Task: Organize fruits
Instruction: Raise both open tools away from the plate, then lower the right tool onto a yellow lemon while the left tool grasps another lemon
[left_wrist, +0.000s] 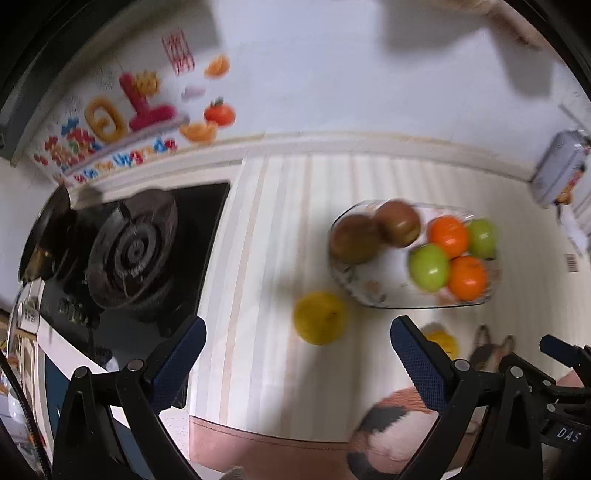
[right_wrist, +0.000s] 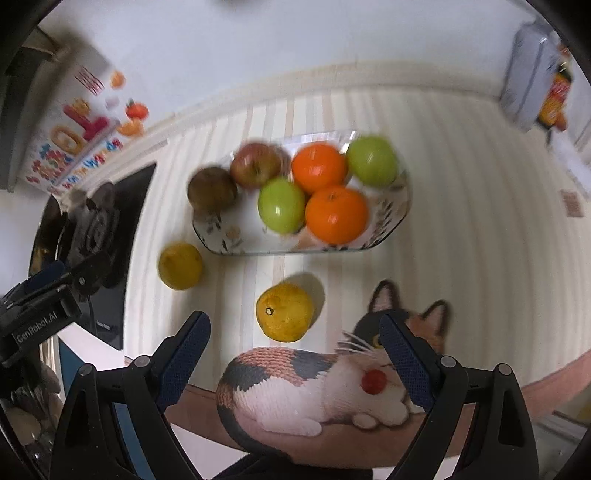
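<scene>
A glass plate (right_wrist: 236, 243) (left_wrist: 373, 295) on the striped mat holds two brownish apples (right_wrist: 212, 190) (left_wrist: 354, 238), two green apples (right_wrist: 281, 205) (left_wrist: 428, 266) and two oranges (right_wrist: 336, 215) (left_wrist: 467, 277). Two yellow fruits lie on the mat in front of it: one to the left (right_wrist: 180, 266) (left_wrist: 319, 317), one nearer (right_wrist: 285, 311) (left_wrist: 443, 341). My left gripper (left_wrist: 295, 354) is open and empty, just short of the left yellow fruit. My right gripper (right_wrist: 295, 354) is open and empty, just short of the nearer yellow fruit.
A gas stove burner (left_wrist: 133, 254) (right_wrist: 96, 221) sits to the left of the mat. A cat-pattern cloth (right_wrist: 314, 387) (left_wrist: 388, 424) lies at the counter's front edge. A foil bag (left_wrist: 561, 166) (right_wrist: 532, 74) stands at the back right against the wall.
</scene>
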